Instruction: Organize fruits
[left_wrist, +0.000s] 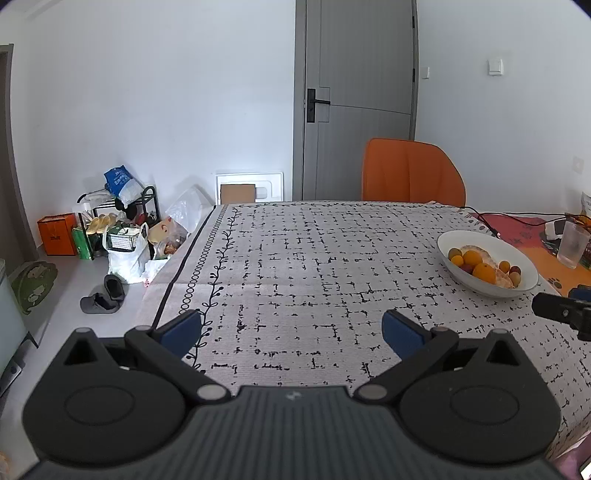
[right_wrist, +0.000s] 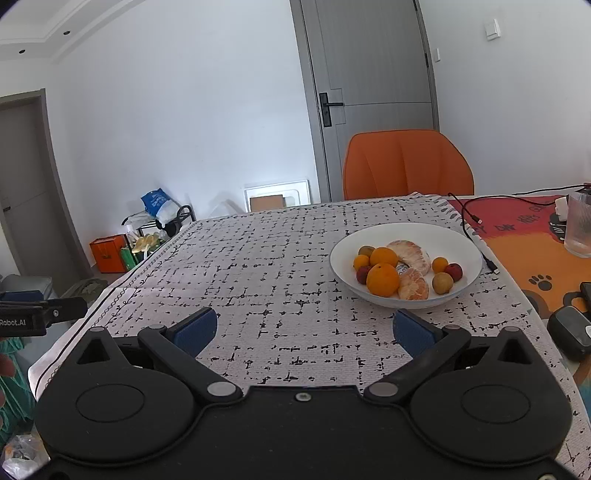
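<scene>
A white bowl (right_wrist: 465, 243) (left_wrist: 517, 254) on the patterned tablecloth holds several fruits: two oranges (right_wrist: 383, 279), peeled citrus pieces (right_wrist: 413, 254), small yellow and red fruits (right_wrist: 453, 271). My right gripper (right_wrist: 304, 326) hovers open just in front of the bowl, nothing between its blue pads (right_wrist: 195, 330). My left gripper (left_wrist: 291, 330) is also open and empty, over the table's left half, with the bowl far to its right. Part of the right gripper (left_wrist: 561, 312) shows at the left wrist view's right edge.
An orange chair (right_wrist: 406, 162) stands at the table's far side before a grey door (right_wrist: 373, 74). A glass (right_wrist: 580, 225), cables (right_wrist: 476, 218) and dark devices (right_wrist: 569, 328) lie on the orange mat at right. Bags, boxes and slippers (left_wrist: 103, 295) clutter the floor at left.
</scene>
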